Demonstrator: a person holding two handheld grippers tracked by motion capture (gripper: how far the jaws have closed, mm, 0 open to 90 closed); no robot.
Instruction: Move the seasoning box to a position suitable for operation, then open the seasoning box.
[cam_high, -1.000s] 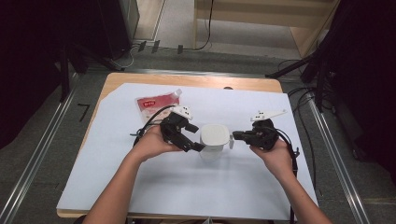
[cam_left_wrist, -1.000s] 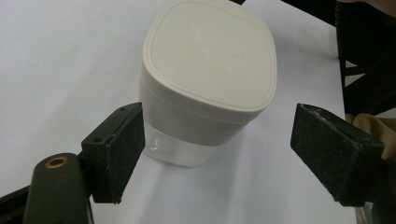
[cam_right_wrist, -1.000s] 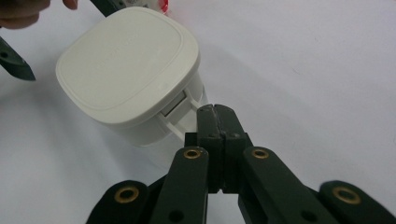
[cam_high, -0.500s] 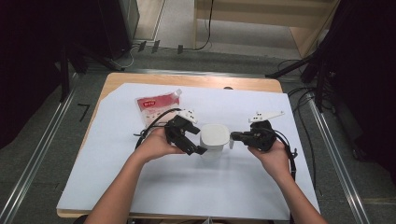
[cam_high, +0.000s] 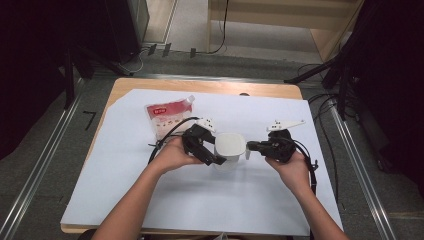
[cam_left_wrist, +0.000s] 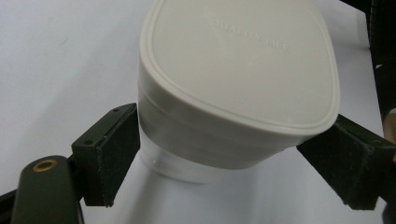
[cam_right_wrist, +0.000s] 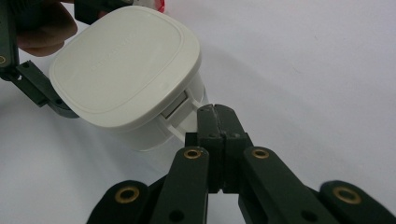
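I have the white lidded container (cam_high: 229, 150) standing near the middle of the bench (cam_high: 125, 210), well clear of the red pouch (cam_high: 166, 116) toward the far left corner. My left gripper (cam_high: 214, 159) clamps the container's body just under the lid (cam_left_wrist: 243, 60), one of its fingers (cam_left_wrist: 112, 158) on each side. My right gripper (cam_right_wrist: 217, 114) has its fingers closed together, tips at the latch tab (cam_right_wrist: 175, 105). I judge lid-opening is in hand; next I must pry that tab up while the left holds steady.
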